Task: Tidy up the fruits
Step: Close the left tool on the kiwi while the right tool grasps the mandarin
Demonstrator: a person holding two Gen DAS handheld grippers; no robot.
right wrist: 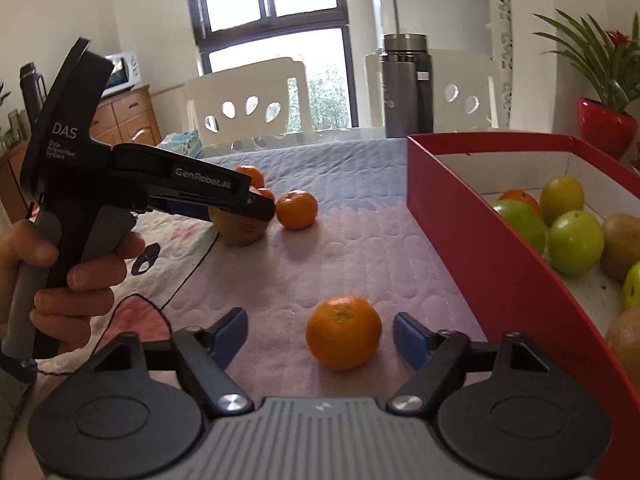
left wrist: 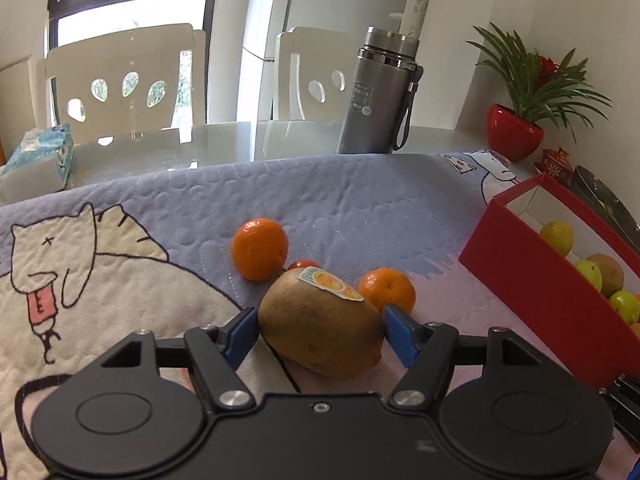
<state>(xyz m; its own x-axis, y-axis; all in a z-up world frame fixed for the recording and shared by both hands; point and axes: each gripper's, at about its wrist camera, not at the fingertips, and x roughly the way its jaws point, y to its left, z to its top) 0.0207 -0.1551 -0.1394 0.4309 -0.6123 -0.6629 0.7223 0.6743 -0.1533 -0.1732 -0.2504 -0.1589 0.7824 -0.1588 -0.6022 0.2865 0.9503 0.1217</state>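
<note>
**Fruit count, both grippers open**

Oranges on the quilt: four in all. Left wrist view shows two, one (left wrist: 260, 249) at centre and one (left wrist: 387, 290) right of it; the right wrist view adds a mandarin (right wrist: 344, 332) low in the frame. One small red fruit (left wrist: 304, 265) sits between the centre pair. One kiwi (left wrist: 320, 322), bearing an oval sticker (left wrist: 330, 283), print unreadable.

Red box (right wrist: 472, 216), right side of the frame: three green fruits fully visible, a fourth cut by the edge, one orange, brown fruits partly cut off; total uncertain.

Writing on the left tool body, right wrist view: "DAS Data Acquisition System" and "GenRobot.AI". Flask (left wrist: 380, 96) label illegible.

Left gripper (left wrist: 320, 330): jaws wide, kiwi between the blue pads; left pad at its skin, right pad just beside it, firm grip not evident.

Right gripper (right wrist: 320, 334): jaws wide, mandarin between them, clear gaps both sides, nothing held.
</note>
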